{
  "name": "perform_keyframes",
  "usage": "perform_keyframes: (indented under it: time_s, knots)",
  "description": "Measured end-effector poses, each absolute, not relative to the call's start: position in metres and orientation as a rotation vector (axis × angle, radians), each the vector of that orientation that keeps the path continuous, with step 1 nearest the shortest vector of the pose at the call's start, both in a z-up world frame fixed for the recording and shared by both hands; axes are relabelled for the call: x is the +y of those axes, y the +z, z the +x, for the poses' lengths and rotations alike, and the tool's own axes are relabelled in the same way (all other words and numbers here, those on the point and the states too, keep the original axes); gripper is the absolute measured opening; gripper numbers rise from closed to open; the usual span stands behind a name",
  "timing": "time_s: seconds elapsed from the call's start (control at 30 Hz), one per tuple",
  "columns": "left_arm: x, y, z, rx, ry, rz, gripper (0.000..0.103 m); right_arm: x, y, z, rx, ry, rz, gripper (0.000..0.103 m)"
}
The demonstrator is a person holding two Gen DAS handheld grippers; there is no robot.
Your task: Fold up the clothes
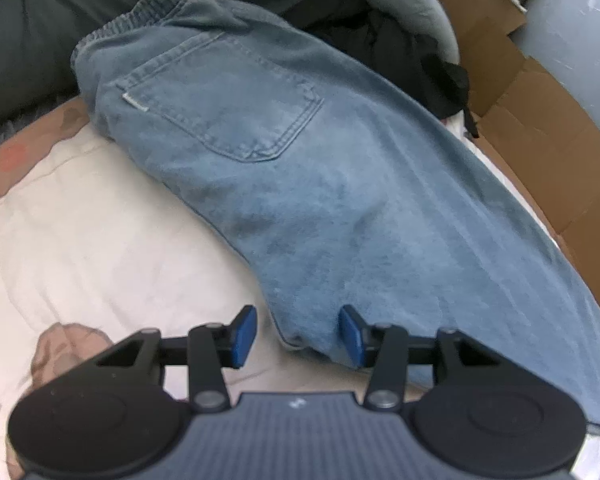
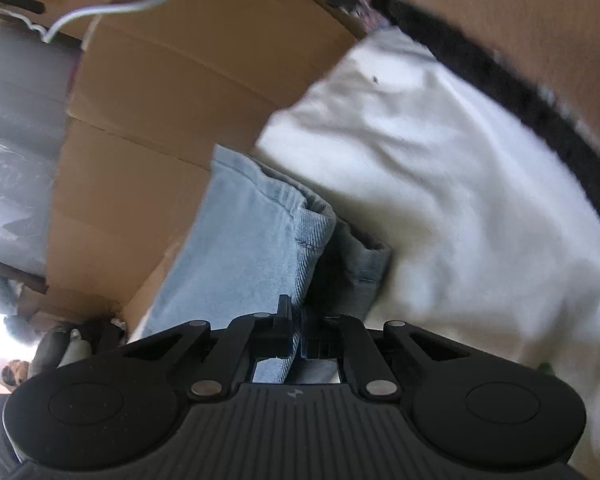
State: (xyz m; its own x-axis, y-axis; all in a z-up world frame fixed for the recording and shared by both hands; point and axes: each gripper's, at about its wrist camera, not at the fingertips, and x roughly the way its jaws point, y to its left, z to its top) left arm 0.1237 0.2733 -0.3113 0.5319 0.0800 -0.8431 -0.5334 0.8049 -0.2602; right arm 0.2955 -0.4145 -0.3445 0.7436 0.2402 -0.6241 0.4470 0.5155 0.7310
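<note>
Jeans (image 1: 300, 184), one pair in light blue denim, lie folded lengthwise across the white bedding (image 1: 92, 240), with the elastic waistband far from you and one back pocket (image 1: 228, 108) facing up; the leg end runs out of the left wrist view at the lower right, so you cannot see the hems there. Your left gripper (image 1: 298, 336) has its two blue pads (image 1: 245, 334) spread apart, straddling the near edge of the denim without pinching it; whether the right-hand pad touches the cloth is hard to tell. Your right gripper (image 2: 298, 336) has its fingers drawn together on the jeans' leg fabric, and the cloth passes between them and hides the pads; two stacked hem edges (image 2: 324, 220) show beyond it, blurred. Behind the jeans sit a dark cushion (image 1: 40, 32), a heap of black clothing (image 1: 412, 56) half hidden by a grey garment, and flattened cardboard (image 1: 540, 128). One thin white cable (image 2: 140, 4) crosses the cardboard in the right wrist view, and the left edge there is too washed out to read.
</note>
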Motion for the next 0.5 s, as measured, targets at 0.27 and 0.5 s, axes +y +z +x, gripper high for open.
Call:
perform_keyframes:
  time_s: [0.27,0.5]
  knots:
    - [0.275,-0.313,0.123,0.954,0.385,-0.522,0.051,-0.419,-0.356,0.286,0.793,-0.209,1.026,0.001]
    - [0.273,-0.306,0.123,0.956,0.386,-0.522,0.049,-0.418,-0.344,0.280,0.767,-0.194,1.013,0.000]
